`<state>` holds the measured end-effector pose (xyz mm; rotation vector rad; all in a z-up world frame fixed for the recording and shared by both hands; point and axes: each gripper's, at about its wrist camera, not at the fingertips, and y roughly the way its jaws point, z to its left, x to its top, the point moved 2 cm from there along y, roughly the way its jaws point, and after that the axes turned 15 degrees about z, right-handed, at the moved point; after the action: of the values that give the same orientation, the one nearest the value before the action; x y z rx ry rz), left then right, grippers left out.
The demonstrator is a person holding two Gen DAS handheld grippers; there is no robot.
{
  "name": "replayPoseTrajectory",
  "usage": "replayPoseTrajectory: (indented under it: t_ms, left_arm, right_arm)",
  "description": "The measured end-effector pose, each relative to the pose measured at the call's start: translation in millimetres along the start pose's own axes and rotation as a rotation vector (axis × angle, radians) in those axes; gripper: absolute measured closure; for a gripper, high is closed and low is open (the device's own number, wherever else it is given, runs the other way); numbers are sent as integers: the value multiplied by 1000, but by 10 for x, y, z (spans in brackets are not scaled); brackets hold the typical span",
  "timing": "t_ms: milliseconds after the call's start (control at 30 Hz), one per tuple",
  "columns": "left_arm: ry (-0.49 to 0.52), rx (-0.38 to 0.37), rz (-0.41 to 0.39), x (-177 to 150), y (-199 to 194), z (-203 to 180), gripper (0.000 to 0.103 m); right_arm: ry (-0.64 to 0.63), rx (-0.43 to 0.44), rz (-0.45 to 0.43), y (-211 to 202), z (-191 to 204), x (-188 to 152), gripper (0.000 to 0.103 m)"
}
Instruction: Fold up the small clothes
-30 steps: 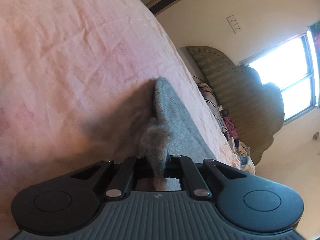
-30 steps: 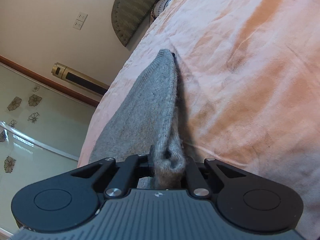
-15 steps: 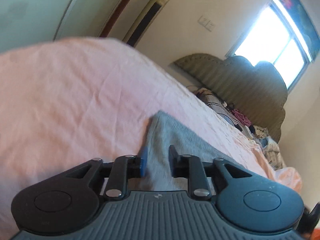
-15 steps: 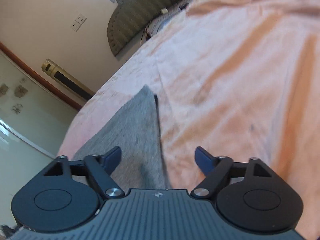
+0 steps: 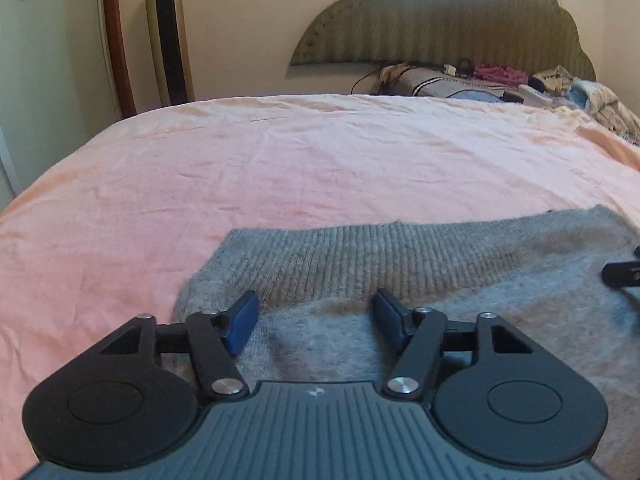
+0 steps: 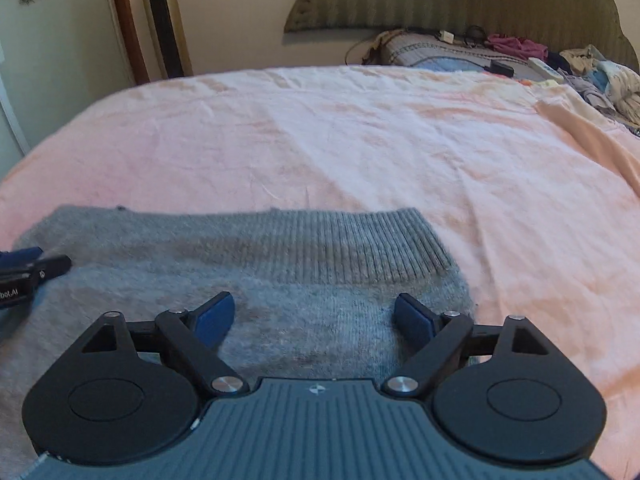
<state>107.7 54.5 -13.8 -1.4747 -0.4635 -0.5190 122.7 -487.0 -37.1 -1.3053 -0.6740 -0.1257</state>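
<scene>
Nearest in the left wrist view, the left gripper has its blue-padded fingers spread wide with nothing between them, poised over the near left part of the grey knitted sweater. The right gripper is spread just as wide over the sweater's near right corner, also holding nothing. The sweater lies flat on the pink bedsheet, its ribbed hem running left to right just beyond both sets of fingertips. Each gripper shows at the edge of the other's view, resting beside the sweater. Farther off, the sheet is bare and creased. At the far end sit a pile of clothes, a padded headboard, and on the far left a tower fan against the wall.
</scene>
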Motion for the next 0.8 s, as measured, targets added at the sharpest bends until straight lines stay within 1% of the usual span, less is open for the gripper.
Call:
replayPoseTrajectory:
  t_ms: [33, 67, 100, 133, 200, 267, 367, 400, 467, 533, 567, 600, 633, 700, 767, 800]
  left_arm:
    - [-18, -27, 2, -7, 4, 62, 31]
    - [-20, -29, 2, -8, -3, 97, 31]
    - [-16, -21, 3, 5, -5, 99, 31]
    - [-15, -16, 5, 4, -17, 96, 31]
    - [-5, 16, 9, 29, -58, 41, 31]
    - [17, 46, -5, 88, -126, -84, 33]
    - [76, 26, -47, 193, -202, -272, 33]
    - [97, 30, -43, 257, -171, -328, 33]
    - [107, 49, -15, 356, -38, -360, 33]
    - [70, 68, 31, 404, 180, -255, 29]
    - [26, 32, 13, 403, 235, -141, 22]
    - [-42, -13, 34, 431, 270, -15, 19]
    - [-58, -10, 41, 452, 283, 28, 15]
    - [-23, 31, 40, 438, 247, -18, 15]
    - [-47, 82, 18, 368, 87, -39, 17]
    - [-67, 64, -4, 304, -35, -32, 17]
  right_arm:
    - [-7, 3, -32, 25, -16, -52, 1]
    - [-12, 6, -61, 24, -16, -102, 0]
    - [-12, 3, -70, 17, -12, -120, 0]
    - [-14, -3, -70, 15, -1, -119, 0]
    - [-13, -4, -71, 19, 1, -118, 0]
    - [-13, -2, -73, 23, -4, -121, 0]
    - [-12, -2, -76, 27, 5, -125, 0]
    - [-12, -1, -76, 30, 3, -124, 0]
    - [-11, 1, -77, 31, 1, -126, 0]
    - [-10, 3, -78, 29, -3, -126, 0]
    - [-9, 3, -78, 31, -5, -125, 0]
    - [-9, 4, -78, 33, -7, -123, 0]
    - [-8, 3, -78, 33, -4, -119, 0]
    - [-9, 2, -78, 32, 1, -121, 0]
    - [-7, 7, -79, 24, -6, -125, 0]
    - [-5, 11, -81, 17, -12, -132, 0]
